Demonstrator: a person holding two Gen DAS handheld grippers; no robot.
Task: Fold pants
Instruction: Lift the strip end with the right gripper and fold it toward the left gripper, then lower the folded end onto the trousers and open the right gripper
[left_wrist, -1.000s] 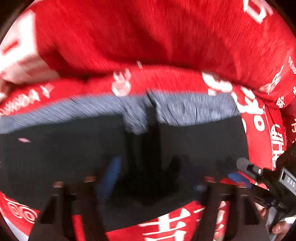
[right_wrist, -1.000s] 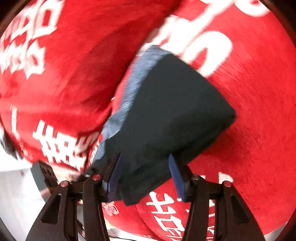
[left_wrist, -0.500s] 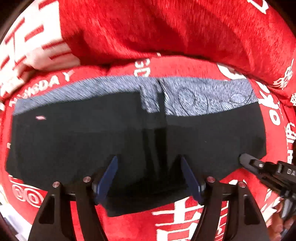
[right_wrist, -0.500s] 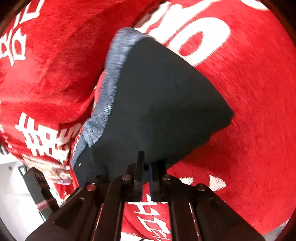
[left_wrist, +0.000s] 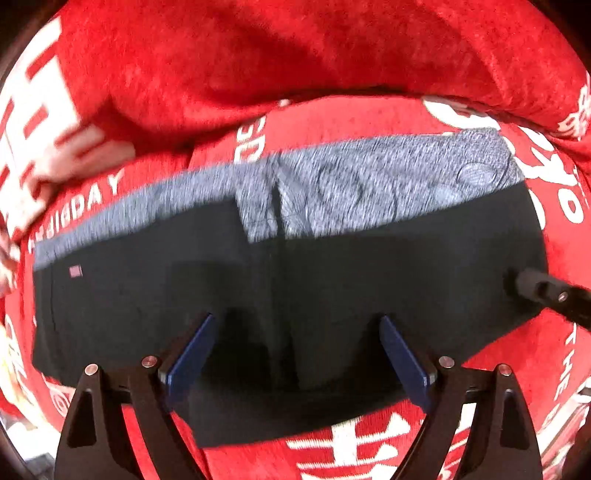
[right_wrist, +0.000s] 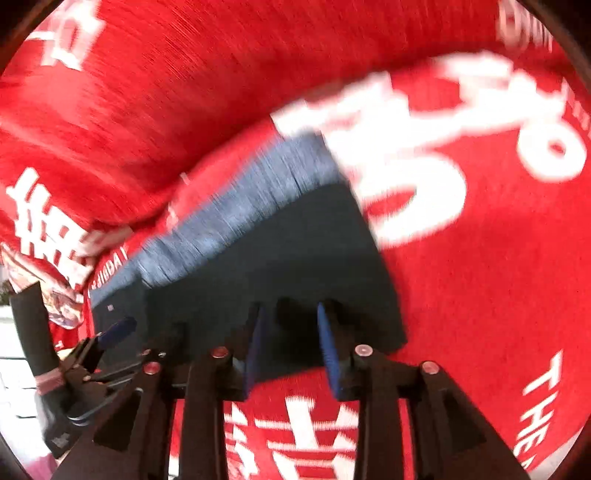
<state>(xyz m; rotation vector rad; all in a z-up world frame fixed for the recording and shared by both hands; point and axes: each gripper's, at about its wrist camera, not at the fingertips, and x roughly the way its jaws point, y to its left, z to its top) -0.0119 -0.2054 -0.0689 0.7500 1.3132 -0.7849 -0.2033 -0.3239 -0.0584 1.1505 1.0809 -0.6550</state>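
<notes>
Black pants (left_wrist: 332, 280) with a grey waistband (left_wrist: 369, 188) lie folded flat on a red blanket (left_wrist: 295, 55) printed with white characters. My left gripper (left_wrist: 295, 354) points straight down over their near edge. Its jaws are opening wide, and the blue pads (left_wrist: 192, 350) touch no cloth. My right gripper (right_wrist: 291, 347) hovers over the pants (right_wrist: 295, 258) at their right end, beside the waistband (right_wrist: 240, 214). Its jaws are also opening, with the cloth's near edge lying under the gap, unpinched. Each gripper appears in the other's view: the right gripper's tip (left_wrist: 535, 288) and the left gripper (right_wrist: 110, 336).
The red blanket (right_wrist: 480, 277) covers everything around the pants and bunches into a raised fold behind the waistband. A person's dark sleeve (right_wrist: 33, 325) stands at the left edge of the right wrist view. A pale floor shows beyond the blanket's near left edge.
My left jaws have spread from nearly shut to wide, letting go of the dark cloth, which now lies flat. My right jaws shut at the pants' edge, then parted again and rolled.
</notes>
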